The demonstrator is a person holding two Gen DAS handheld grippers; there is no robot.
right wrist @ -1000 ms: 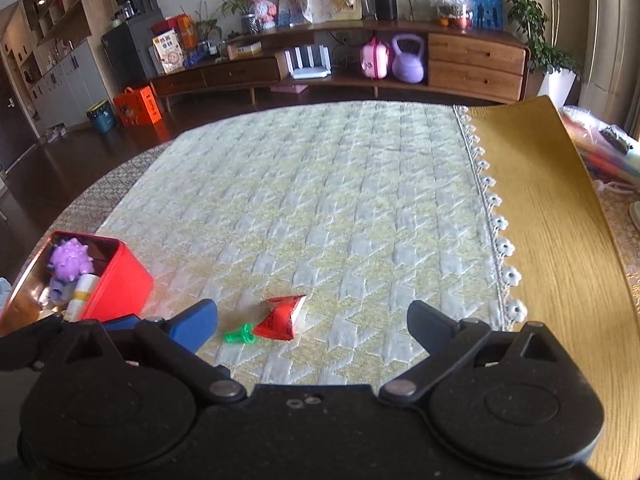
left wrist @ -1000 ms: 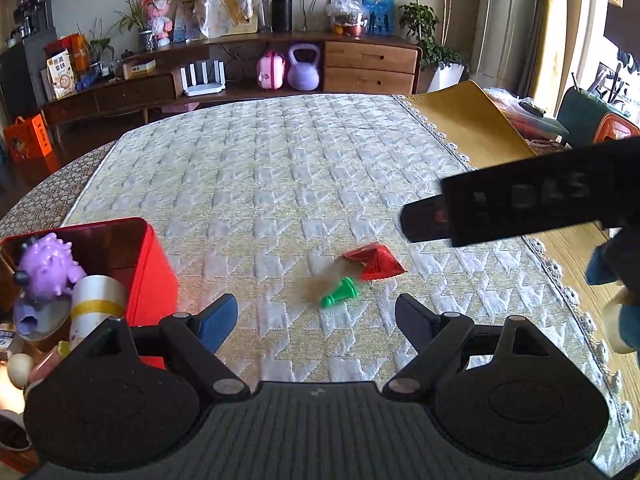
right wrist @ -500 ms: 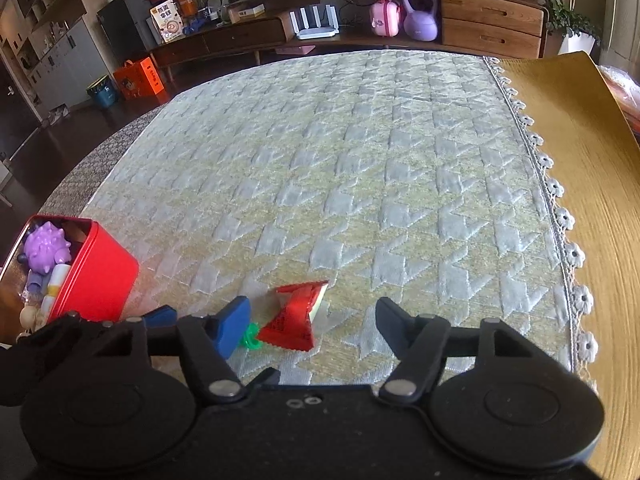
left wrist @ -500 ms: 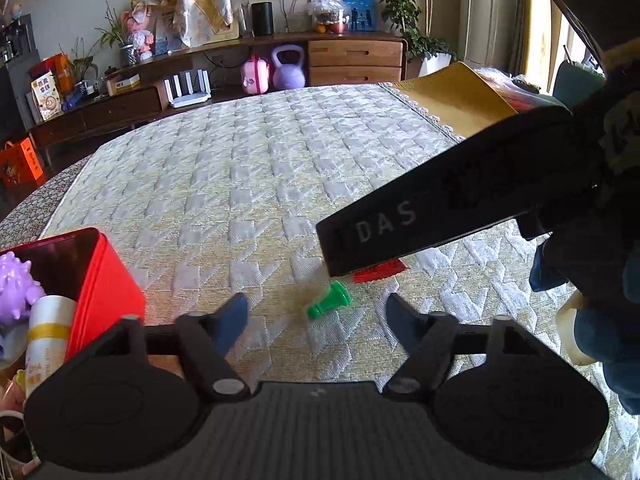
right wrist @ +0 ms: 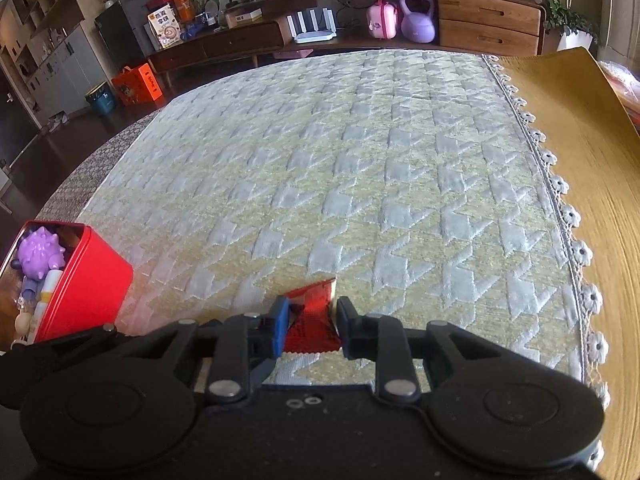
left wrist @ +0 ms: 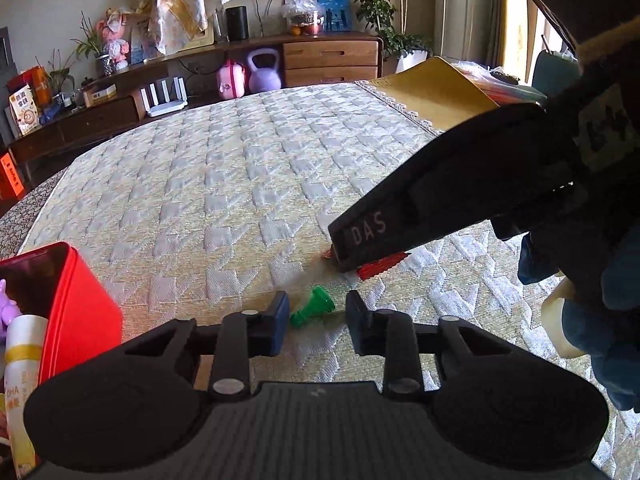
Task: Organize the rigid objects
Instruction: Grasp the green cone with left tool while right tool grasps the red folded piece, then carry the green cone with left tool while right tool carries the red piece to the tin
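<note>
A small green cone-shaped piece (left wrist: 313, 307) lies on the quilted cloth between the fingers of my left gripper (left wrist: 318, 318), which are narrowed around it with small gaps on both sides. A red foil packet (right wrist: 312, 320) sits between the fingers of my right gripper (right wrist: 311, 322), which are closed against its sides. In the left wrist view the packet (left wrist: 380, 266) is mostly hidden under the right gripper's body (left wrist: 440, 204). A red tin box (right wrist: 80, 284) with a purple spiky toy (right wrist: 40, 248) stands at the left.
The red tin box (left wrist: 68, 300) also holds a white bottle (left wrist: 24, 352). The cloth's lace edge (right wrist: 560, 200) runs along the right over a yellow table surface (right wrist: 592, 128). A sideboard with a purple kettlebell (right wrist: 418, 18) stands beyond the table.
Both grippers have moved down and closed in: the left narrowed around the green piece, the right closed on the red packet. The right gripper's body slid over the packet in the left view.
</note>
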